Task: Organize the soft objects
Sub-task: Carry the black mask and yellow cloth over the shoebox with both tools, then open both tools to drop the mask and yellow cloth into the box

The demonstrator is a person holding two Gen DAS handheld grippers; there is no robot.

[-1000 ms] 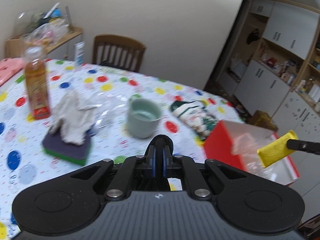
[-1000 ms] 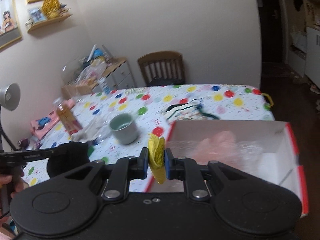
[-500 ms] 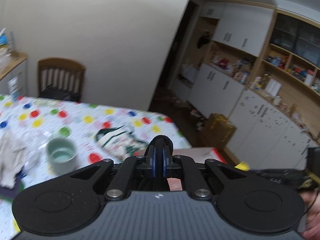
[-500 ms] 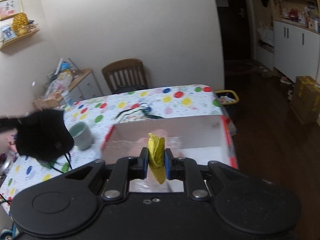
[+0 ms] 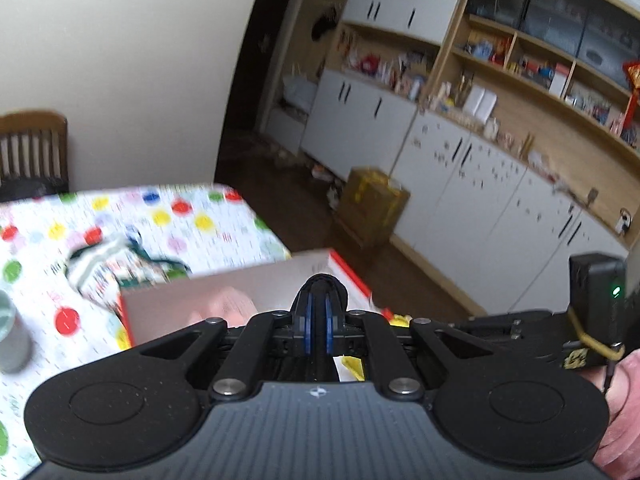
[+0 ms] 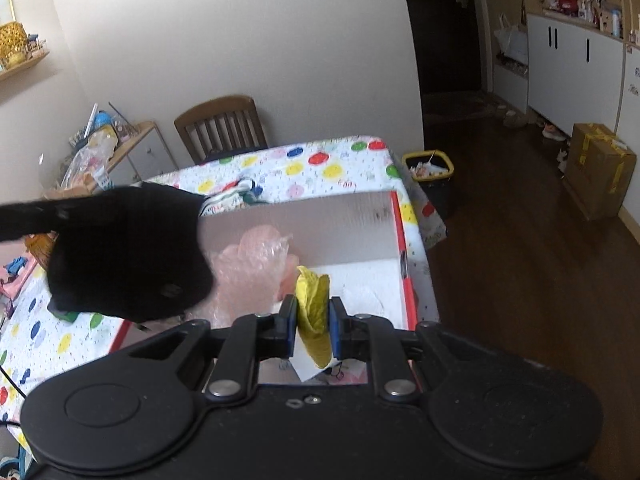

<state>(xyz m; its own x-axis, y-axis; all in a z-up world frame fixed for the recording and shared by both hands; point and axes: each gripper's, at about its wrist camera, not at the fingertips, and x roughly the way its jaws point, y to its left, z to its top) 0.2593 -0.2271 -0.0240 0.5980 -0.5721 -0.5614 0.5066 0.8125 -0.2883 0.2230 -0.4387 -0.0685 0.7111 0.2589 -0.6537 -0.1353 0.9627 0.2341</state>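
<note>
My right gripper (image 6: 314, 320) is shut on a folded yellow cloth (image 6: 314, 308) and holds it over the near right part of the red-edged box (image 6: 403, 248). Pink bubble wrap (image 6: 252, 264) lies inside the box. My left gripper (image 5: 318, 312) is shut and empty, above the box's near edge (image 5: 344, 268). The left gripper's black body (image 6: 124, 252) shows in the right wrist view, over the box's left side. Bits of the yellow cloth (image 5: 352, 364) show under my left gripper.
A polka-dot table (image 6: 320, 168) holds a green-and-white pouch (image 5: 116, 260) behind the box and a grey-green cup (image 5: 10, 336) at the left. A wooden chair (image 6: 222, 124) stands at the far side. A yellow bin (image 6: 428, 168) and a cardboard box (image 6: 600, 168) are on the floor.
Both grippers have swung to the right, toward the box. The right gripper now holds the yellow cloth lower and further over the box. The left gripper has left the bottle and rag behind.
</note>
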